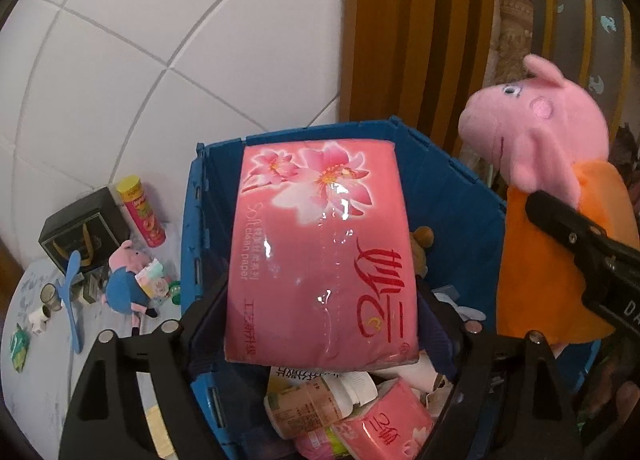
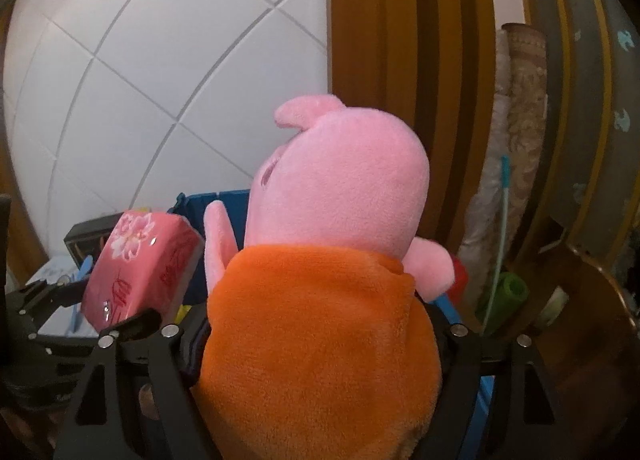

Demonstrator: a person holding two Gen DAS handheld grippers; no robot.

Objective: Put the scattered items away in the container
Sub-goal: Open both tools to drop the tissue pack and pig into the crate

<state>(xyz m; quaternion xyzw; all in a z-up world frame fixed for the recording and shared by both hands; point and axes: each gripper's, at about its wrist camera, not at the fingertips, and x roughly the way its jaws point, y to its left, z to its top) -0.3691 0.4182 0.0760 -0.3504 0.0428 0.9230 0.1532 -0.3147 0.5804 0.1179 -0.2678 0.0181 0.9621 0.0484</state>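
Plainly mid-delivery on both sides. Clamped across its width in the left gripper (image 1: 322, 296): a pink tissue pack (image 1: 316, 244), pads against both long edges, hanging over the open blue crate (image 1: 440, 196), above the cartons and another pink pack already inside. Light, by the look of it, and squashy under glossy film, so likely to slip if pinched by a corner. Best taken across the flat sides, as here.

Clenched in the right gripper (image 2: 320, 332): a plush pig (image 2: 336, 196), caught round its orange body, head up, beside the tissue pack and near the crate's right rim. Soft and light, nothing to break. Compresses under the pads, so better held deep on the torso than by an ear or arm. Bulky enough to need room in the crate; probably wise to drop the pack first.

Left on the table (image 1: 40, 340), well apart from the crate: a small blue-dressed plush (image 1: 128, 280), a yellow-capped can (image 1: 142, 212), and other small bits.
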